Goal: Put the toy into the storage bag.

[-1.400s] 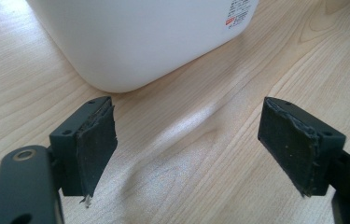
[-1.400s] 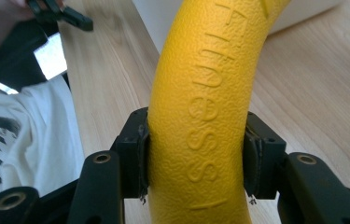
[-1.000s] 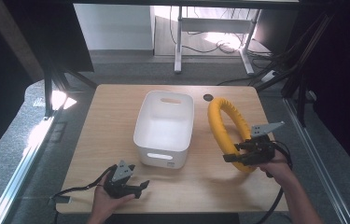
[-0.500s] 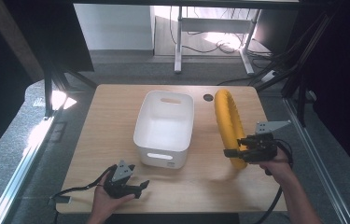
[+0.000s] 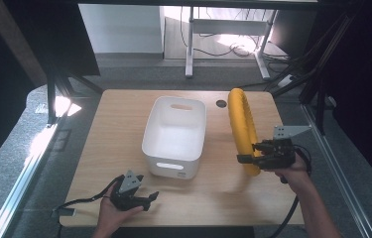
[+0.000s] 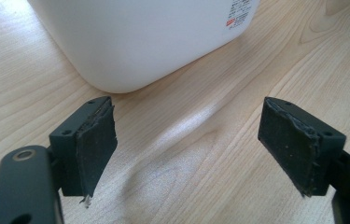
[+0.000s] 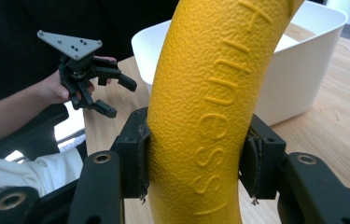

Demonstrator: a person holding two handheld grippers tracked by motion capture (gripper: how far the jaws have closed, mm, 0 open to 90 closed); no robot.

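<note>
While the left gripper [image 5: 144, 198] idled with jaws apart, the right gripper [image 5: 247, 158] clamped the yellow ring [image 5: 243, 126] beside the white bin [image 5: 173, 163].

Wooden table [image 5: 109, 148] (light grain) carries a white bin [image 5: 174, 136].

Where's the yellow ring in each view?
High view: yellow ring stands on edge right of the white bin, clamped by the right gripper.
Left gripper view: not in it.
Right gripper view: centre, between the jaws.
Shared landmark: the white bin.
</note>
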